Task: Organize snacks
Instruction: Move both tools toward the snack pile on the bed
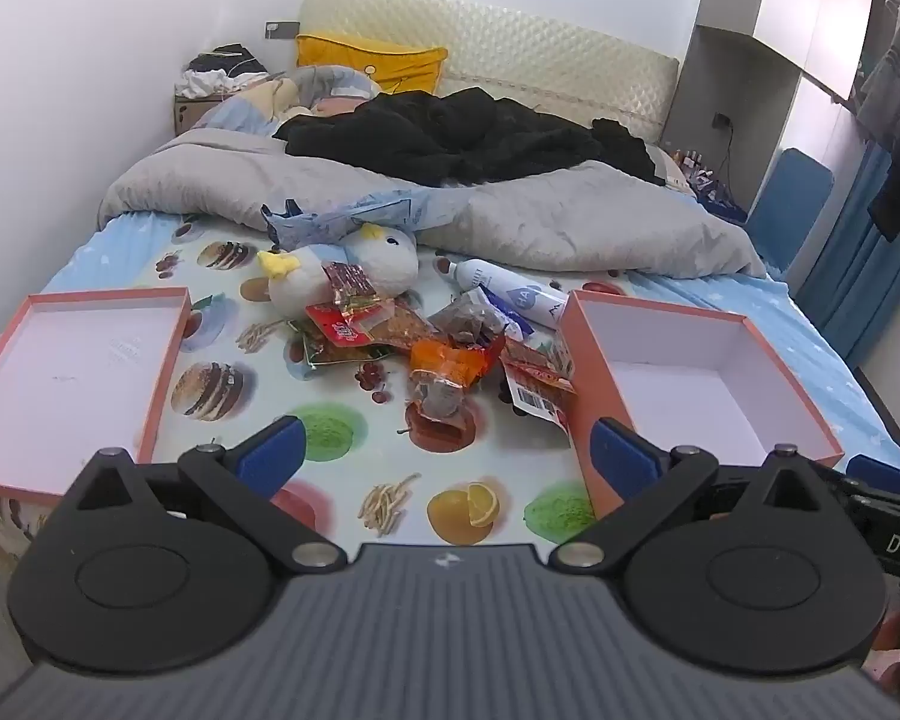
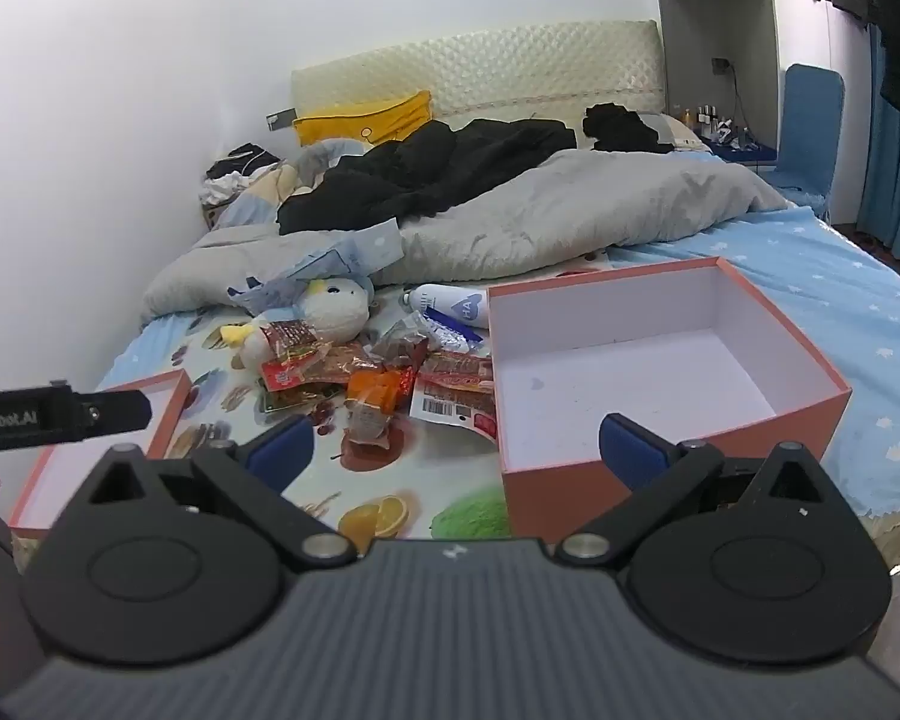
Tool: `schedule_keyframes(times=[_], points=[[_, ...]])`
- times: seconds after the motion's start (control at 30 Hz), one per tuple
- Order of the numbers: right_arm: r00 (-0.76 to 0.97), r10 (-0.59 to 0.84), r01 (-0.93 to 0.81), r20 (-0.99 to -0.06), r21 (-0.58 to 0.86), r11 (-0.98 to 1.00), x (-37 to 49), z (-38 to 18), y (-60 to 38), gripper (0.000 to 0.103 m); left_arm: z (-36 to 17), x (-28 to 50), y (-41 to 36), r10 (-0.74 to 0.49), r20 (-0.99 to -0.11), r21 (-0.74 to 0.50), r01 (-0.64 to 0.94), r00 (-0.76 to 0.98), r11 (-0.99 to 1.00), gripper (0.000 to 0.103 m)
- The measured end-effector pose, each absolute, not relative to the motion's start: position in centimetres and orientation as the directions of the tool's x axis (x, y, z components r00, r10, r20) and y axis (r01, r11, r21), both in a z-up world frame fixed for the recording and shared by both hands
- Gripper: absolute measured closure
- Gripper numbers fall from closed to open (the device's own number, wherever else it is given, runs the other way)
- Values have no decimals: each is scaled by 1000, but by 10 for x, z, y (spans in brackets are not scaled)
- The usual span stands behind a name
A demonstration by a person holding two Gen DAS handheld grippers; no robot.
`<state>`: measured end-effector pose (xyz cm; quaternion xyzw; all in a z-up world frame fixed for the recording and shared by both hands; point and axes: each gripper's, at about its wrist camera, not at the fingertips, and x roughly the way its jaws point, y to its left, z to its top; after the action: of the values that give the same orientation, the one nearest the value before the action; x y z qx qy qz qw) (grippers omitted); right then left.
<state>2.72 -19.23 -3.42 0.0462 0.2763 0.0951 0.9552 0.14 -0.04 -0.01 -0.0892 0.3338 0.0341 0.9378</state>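
Bedroom, bed [image 1: 150,228] as work surface: left gripper [image 1: 447,456] and right gripper [image 2: 456,450] jaws spread, empty, at its near edge; snack packets [image 1: 426,354] heaped mid-bed, box [image 2: 660,372] and lid [image 1: 72,372] unfilled, so sorting not begun.

Loose pile of crinkled red, orange and brown snack packets [image 1: 426,348] [image 2: 384,378] lies mid-bed. Deep empty pink cardboard box [image 1: 690,378] [image 2: 660,384] sits right of it, touching; shallow pink cardboard lid [image 1: 72,372] [image 2: 114,432] left, open side up.
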Motion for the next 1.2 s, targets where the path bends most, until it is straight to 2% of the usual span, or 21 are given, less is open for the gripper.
schedule_keyframes(times=[0.07,0.33,0.47,1.2], points=[[807,217,-148,-550,167,975,27,-35,-191,0,0,3,-1,5,-633,-141,-122,774,982,1],[804,230,-149,-548,188,971,36,-34,-194,0,3,3,8,-16,-626,-165,-112,780,980,1],[823,211,-162,-527,139,977,21,-32,-187,0,2,-3,12,-4,-618,-170,-128,786,977,1],[813,215,-154,-540,157,976,24,-34,-189,0,-1,-4,7,-16,-625,-177,-122,780,977,1]])
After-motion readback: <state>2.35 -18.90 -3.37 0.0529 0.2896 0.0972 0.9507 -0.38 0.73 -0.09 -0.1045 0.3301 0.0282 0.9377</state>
